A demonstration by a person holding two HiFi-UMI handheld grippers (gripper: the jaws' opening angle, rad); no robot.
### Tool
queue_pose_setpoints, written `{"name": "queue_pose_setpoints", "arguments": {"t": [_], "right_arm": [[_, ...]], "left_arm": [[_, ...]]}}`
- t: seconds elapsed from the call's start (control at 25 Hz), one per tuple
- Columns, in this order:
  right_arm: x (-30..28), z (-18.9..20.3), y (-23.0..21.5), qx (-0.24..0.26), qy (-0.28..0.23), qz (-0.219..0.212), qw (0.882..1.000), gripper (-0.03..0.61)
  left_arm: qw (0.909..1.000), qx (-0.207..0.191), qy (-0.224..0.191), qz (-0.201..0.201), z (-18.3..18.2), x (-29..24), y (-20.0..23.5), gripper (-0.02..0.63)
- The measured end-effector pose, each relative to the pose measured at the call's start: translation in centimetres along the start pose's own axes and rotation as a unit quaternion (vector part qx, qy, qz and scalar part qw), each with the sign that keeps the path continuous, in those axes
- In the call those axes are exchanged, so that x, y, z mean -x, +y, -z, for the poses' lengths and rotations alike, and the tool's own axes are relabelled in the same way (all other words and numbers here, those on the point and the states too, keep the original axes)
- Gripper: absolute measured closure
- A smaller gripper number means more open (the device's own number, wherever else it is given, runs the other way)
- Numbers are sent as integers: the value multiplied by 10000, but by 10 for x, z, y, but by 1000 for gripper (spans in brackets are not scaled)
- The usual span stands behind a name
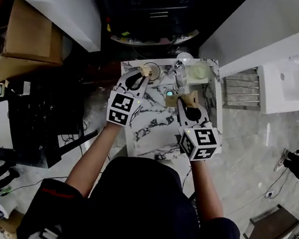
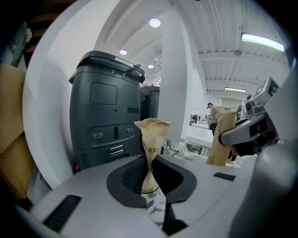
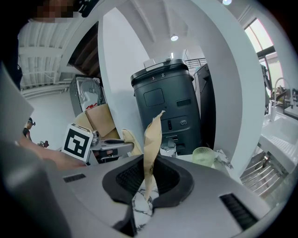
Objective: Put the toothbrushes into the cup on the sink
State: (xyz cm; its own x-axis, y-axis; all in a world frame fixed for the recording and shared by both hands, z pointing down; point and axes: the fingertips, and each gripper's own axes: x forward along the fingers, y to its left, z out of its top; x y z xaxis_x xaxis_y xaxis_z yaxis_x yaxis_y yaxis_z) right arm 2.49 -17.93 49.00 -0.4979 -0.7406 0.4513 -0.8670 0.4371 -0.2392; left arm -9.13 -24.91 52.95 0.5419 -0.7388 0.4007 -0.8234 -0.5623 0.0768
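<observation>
While pinched upright, the toothbrush wears crimped tan paper.

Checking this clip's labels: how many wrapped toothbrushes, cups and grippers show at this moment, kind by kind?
Paper-wrapped toothbrushes: 2 (left toothbrush, right toothbrush)
Pale green cup: 1
Grippers: 2 (left gripper, right gripper)
Total: 5

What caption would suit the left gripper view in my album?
Left tool grips a paper-wrapped toothbrush before a dark grey machine.
</observation>
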Motion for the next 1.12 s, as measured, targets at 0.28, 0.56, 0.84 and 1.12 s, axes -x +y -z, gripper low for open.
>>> {"name": "queue_pose_setpoints", "arguments": {"t": [0.28, 0.56, 0.84, 1.12], "right_arm": [[1, 2, -2, -14, 30, 14, 10000, 517], [3, 7, -3, -49, 10, 19, 10000, 517], [3, 5, -2, -56, 23, -22, 10000, 517], [6, 4, -4, -58, -29, -119, 9999, 517]], "left_arm": [[9998, 128, 172, 8, 14, -6, -1, 574], [9990, 334, 307, 28, 30, -6, -4, 509], [9985, 378, 403, -7, 35, -6, -5, 448], [9981, 360, 482, -151, 39, 4, -6, 437]]}}
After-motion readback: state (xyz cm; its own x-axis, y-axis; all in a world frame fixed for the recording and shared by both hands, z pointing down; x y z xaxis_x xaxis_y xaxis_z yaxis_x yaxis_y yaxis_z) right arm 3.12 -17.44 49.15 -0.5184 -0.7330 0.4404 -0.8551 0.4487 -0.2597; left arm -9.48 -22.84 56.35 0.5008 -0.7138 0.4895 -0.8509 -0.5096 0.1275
